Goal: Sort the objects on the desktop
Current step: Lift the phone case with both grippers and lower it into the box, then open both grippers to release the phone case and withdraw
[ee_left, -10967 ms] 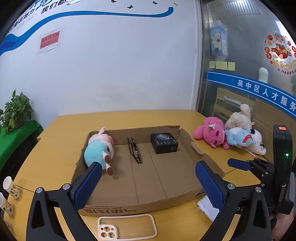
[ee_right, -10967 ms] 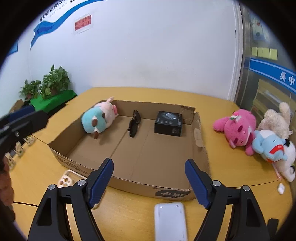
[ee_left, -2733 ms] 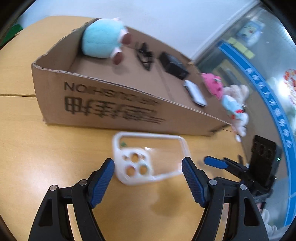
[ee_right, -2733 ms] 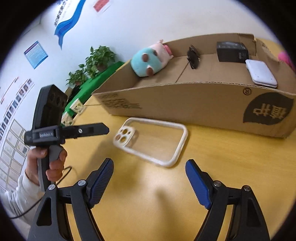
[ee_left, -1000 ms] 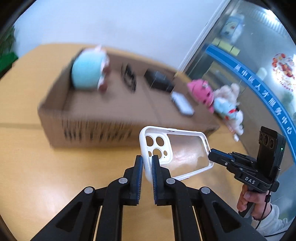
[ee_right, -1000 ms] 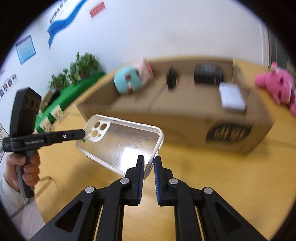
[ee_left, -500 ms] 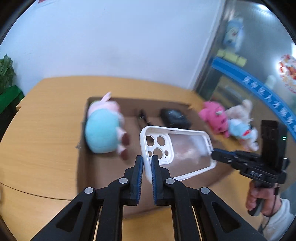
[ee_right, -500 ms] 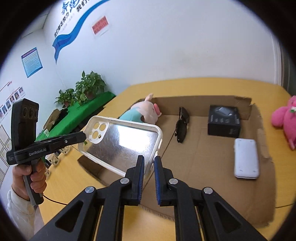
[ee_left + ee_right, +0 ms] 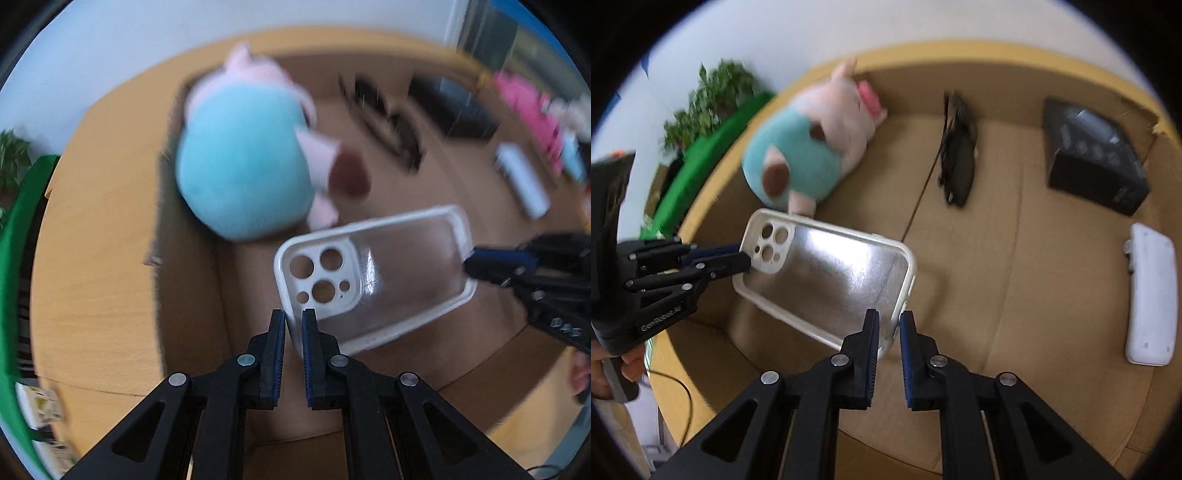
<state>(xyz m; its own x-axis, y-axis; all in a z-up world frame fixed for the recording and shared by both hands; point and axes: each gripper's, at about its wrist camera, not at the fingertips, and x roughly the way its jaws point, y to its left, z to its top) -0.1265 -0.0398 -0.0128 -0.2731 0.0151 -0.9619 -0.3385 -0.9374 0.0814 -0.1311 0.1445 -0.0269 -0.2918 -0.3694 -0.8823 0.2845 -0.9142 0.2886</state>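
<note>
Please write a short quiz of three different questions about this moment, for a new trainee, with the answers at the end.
1. True or false: the phone case is held by two hand-held grippers at once.
2. What lies directly under the case? A) bare table B) the cardboard box C) the green stand
3. Name the item in the box nearest the case's camera-hole end.

Key
1. True: the left hand-held gripper and the right hand-held gripper are each shut on an edge.
2. B
3. The plush toy; the glasses, black box and white device lie farther right.
</note>
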